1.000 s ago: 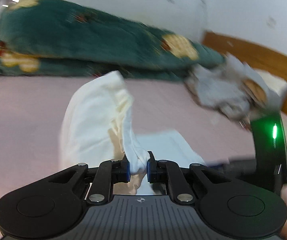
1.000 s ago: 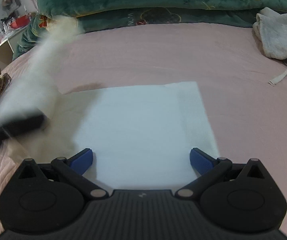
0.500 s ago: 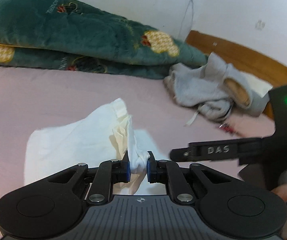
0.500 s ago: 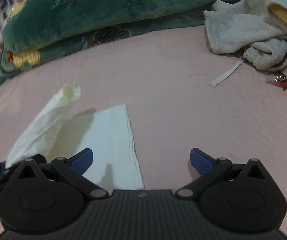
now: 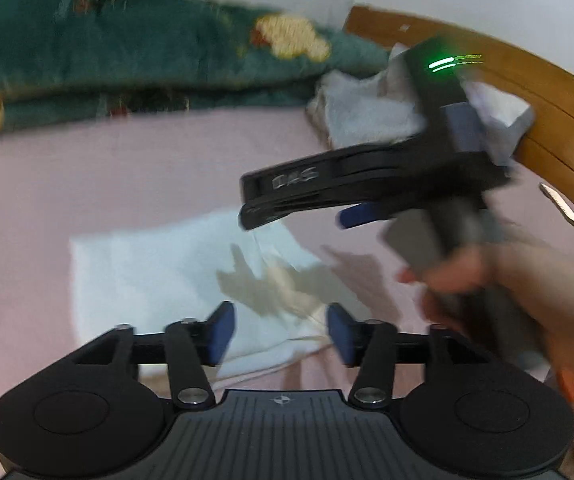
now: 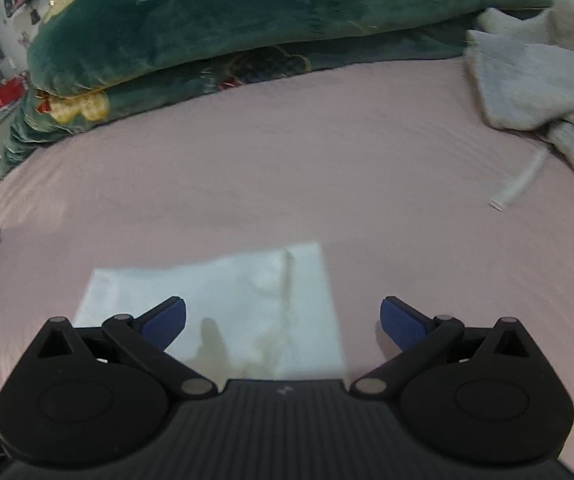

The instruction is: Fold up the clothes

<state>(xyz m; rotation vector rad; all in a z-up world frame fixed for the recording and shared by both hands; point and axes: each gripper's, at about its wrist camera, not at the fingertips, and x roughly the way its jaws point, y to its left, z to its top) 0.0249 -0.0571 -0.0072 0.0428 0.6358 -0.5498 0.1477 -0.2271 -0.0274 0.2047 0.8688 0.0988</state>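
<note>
White cloth [image 5: 159,276], folded into a flat rectangle, lies on the pink bedsheet [image 5: 87,184]. In the left wrist view it fills the centre and runs toward 6 o'clock, under the left gripper [image 5: 281,334]. That gripper's blue pads [image 5: 219,334] stand apart with nothing between them; the cloth's near edge lies beneath the gap, rumpled at 5 o'clock.

Right gripper [image 5: 287,210] crosses the same view from 3 o'clock, side-on and blurred, held by a hand [image 5: 499,292] at 4 o'clock. Green light [image 5: 443,63] glows on its body.

In the right wrist view the right gripper [image 6: 283,322] has its jaws spread wide and holds nothing. The cloth [image 6: 227,300] sits between and ahead of the pads, its right edge inside the right pad [image 6: 401,324]. A faint yellowish crease runs down it (stain or seam, cannot tell).

Surroundings:
- Green blanket [image 6: 247,28], folded thick, with yellow flower patches, at 12 o'clock.
- Grey garment [image 6: 535,88], crumpled, at 2 o'clock, well apart from the cloth; a pale drawstring [image 6: 519,184] trails from it.
- Wooden bed frame [image 5: 547,112] at 2 o'clock in the left view.
</note>
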